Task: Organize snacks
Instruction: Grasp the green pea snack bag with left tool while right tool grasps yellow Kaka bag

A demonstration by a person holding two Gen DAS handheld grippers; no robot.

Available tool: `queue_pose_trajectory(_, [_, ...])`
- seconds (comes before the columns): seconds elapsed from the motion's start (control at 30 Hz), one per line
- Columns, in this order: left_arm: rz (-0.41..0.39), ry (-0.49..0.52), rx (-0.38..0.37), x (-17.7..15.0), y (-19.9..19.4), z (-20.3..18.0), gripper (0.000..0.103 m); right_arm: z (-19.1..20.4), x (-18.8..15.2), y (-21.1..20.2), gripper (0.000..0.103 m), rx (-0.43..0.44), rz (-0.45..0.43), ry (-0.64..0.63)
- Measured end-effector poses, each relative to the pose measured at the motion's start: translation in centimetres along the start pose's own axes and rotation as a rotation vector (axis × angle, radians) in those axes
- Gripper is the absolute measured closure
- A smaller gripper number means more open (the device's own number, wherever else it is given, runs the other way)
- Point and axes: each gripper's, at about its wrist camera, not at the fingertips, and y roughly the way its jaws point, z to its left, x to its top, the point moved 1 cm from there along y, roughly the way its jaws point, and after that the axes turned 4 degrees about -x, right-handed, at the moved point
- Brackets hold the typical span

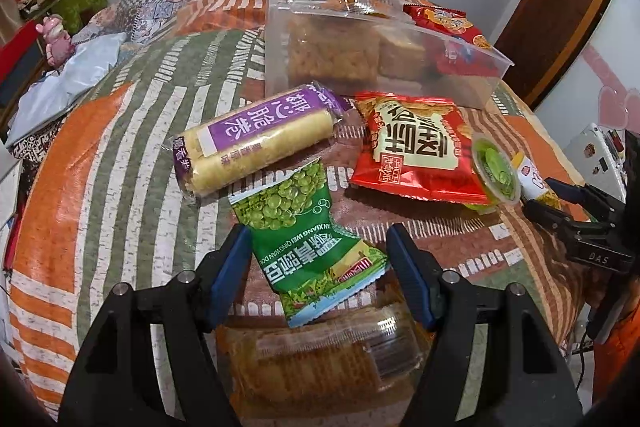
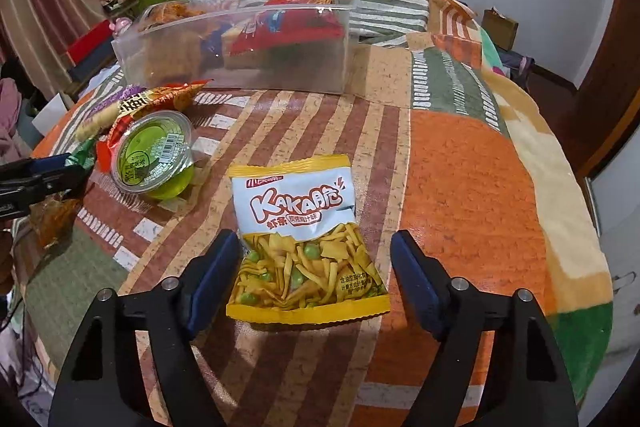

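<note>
Left wrist view: the left tongs (image 1: 318, 259) stand spread around the green pea packet (image 1: 308, 247) on the bed blanket (image 1: 120, 155); the left pad touches it, the right pad stands clear. The clear bin (image 1: 440, 67) lies beyond.

Right wrist view: the right tongs (image 2: 316, 271) stand spread astride the yellow KAKA packet (image 2: 304, 239), its printed face up; the left pad sits just beside it. Bare blanket lies to the right.
</note>
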Motion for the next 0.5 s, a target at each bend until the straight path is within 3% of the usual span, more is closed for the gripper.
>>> queue_pose_trajectory(0.17, [-0.026, -0.008, 0.013, -0.2, 0.1, 0.0, 0.036, 0.2, 0.1, -0.1, 0.048, 0.013, -0.008, 0.012])
queue_pose_trajectory(0.5, [-0.042, 0.004, -0.009, -1.1, -0.9, -0.4, 0.048, 0.2, 0.4, -1.0, 0.051, 0.045, -0.038, 0.055])
